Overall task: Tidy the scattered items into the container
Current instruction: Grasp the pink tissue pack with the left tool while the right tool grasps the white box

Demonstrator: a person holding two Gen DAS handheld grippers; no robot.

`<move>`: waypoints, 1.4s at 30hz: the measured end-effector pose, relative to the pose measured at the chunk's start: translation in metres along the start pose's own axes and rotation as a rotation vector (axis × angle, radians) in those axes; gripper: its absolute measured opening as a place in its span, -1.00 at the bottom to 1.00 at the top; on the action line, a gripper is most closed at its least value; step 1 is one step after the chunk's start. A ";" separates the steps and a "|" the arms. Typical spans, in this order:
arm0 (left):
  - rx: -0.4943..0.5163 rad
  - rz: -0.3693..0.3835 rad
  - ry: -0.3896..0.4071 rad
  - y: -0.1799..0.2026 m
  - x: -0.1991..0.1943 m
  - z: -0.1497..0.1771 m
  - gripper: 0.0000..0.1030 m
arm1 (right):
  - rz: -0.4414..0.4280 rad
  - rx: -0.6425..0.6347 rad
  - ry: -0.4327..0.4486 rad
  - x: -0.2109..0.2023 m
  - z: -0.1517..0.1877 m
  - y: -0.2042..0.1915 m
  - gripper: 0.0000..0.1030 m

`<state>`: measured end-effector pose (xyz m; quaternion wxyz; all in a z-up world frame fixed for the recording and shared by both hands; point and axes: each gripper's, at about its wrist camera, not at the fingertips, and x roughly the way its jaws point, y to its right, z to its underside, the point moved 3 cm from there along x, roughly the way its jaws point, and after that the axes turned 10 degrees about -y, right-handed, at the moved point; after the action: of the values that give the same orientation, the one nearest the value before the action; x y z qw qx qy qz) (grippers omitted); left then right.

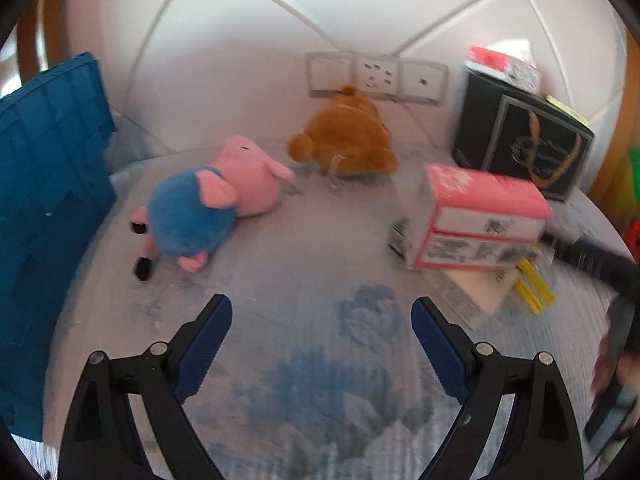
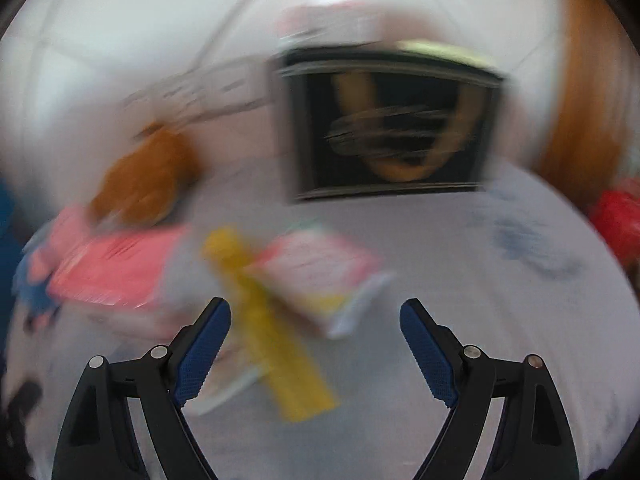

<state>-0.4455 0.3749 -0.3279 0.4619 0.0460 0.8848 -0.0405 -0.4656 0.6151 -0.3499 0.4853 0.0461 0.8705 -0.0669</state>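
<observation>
Pink box (image 1: 480, 220) at 3 o'clock on counter (image 1: 300, 280), light, stiff; best gripped across narrow sides. Pig toy (image 1: 208, 204) at 10 o'clock, soft. Left hand-held gripper (image 1: 322, 312) and right hand-held gripper (image 2: 316, 312) held wide, nothing held.

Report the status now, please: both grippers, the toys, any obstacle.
Left gripper open, empty. Right gripper open, empty, view blurred. Pig plush, brown bear plush, pink box lie outside blue crate. No obstacle seen.

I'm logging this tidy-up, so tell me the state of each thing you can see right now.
left gripper: open, empty
right gripper: open, empty
blue crate: at left edge, contents unseen
pig plush: lying on its side
brown plush: slumped near wall
pink box: tilted atop flat items
black box: upright
</observation>
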 end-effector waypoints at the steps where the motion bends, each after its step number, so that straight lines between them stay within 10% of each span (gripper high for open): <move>1: -0.009 -0.017 0.008 -0.007 -0.004 -0.003 0.79 | -0.070 -0.065 -0.015 -0.004 0.011 -0.019 0.55; 6: -0.053 -0.024 0.011 -0.029 -0.019 -0.013 0.79 | -0.233 -0.184 -0.059 -0.031 0.052 -0.070 0.55; 25: -0.042 -0.023 -0.181 0.020 0.090 -0.013 0.80 | -0.127 -0.059 -0.104 0.015 0.039 -0.022 0.58; 42: -0.045 -0.006 -0.224 0.004 0.131 -0.013 0.91 | -0.024 -0.303 -0.129 0.081 -0.017 -0.063 0.70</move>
<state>-0.5300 0.3858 -0.4281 0.5586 0.0281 0.8286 -0.0269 -0.5312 0.5567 -0.4053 0.5408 -0.0424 0.8382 0.0564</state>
